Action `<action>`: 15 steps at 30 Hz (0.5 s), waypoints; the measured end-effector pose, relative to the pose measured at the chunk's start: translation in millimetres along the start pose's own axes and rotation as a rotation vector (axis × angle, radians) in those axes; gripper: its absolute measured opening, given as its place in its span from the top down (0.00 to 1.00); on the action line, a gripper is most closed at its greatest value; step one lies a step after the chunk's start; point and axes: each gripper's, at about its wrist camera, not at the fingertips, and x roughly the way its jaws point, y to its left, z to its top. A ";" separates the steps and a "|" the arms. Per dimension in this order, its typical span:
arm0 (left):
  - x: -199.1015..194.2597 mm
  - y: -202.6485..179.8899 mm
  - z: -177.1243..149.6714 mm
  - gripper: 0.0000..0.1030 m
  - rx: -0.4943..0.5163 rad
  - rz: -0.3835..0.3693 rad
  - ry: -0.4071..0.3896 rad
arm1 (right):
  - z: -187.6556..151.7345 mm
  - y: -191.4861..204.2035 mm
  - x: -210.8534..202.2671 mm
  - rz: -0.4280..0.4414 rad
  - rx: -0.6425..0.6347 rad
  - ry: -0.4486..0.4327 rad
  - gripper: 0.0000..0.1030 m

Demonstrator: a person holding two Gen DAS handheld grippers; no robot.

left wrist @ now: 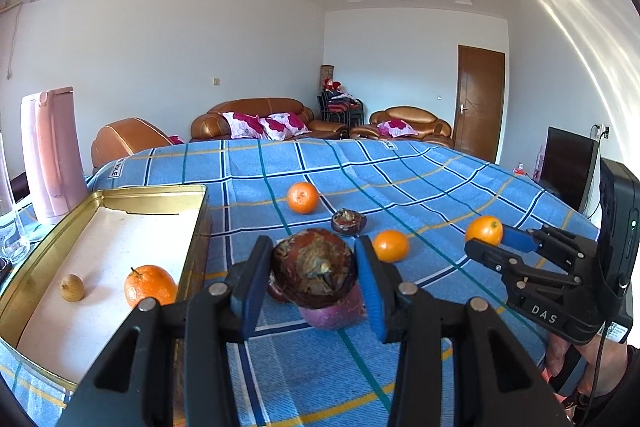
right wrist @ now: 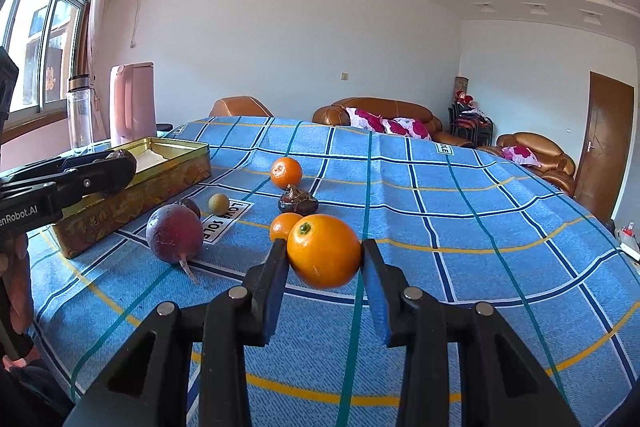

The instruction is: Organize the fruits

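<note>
Grip check, L gripper (left wrist: 315, 273): blue pads pinch a dark brown fruit (left wrist: 314, 267), rough, with a dried crusty crown, held clear of the cloth and near the gold tin (left wrist: 192, 227). R gripper (right wrist: 325, 255) is closed on a smooth, glossy orange (right wrist: 324, 251), round w/ a green stem nub, also off the cloth.

Risks, as I judge them: both fruits are round, so the flat pads only bite at the sides; a quick swing or tilt could let the orange roll out. The brown one's flaky skin may crumble and slip. The tin's thin metal rim could catch a low-carried fruit.

Tin tray, white-lined, already holds one orange (left wrist: 149, 286) and a small tan fruit (left wrist: 72, 287). Loose on the woven blue plaid cloth (right wrist: 460, 227): a purple radish-like root (right wrist: 174, 234) w/ a thin tail, more oranges, and another brown fruit (right wrist: 298, 202).
</note>
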 end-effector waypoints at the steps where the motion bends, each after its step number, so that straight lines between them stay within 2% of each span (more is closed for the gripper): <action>1: -0.8 -0.2 0.4 0.58 0.003 0.003 -0.004 | 0.2 0.3 -0.4 -0.001 0.001 -0.003 0.63; 15: -14.0 -4.4 3.5 0.57 0.034 0.033 -0.055 | 6.9 8.7 -13.5 0.001 -0.018 -0.045 0.63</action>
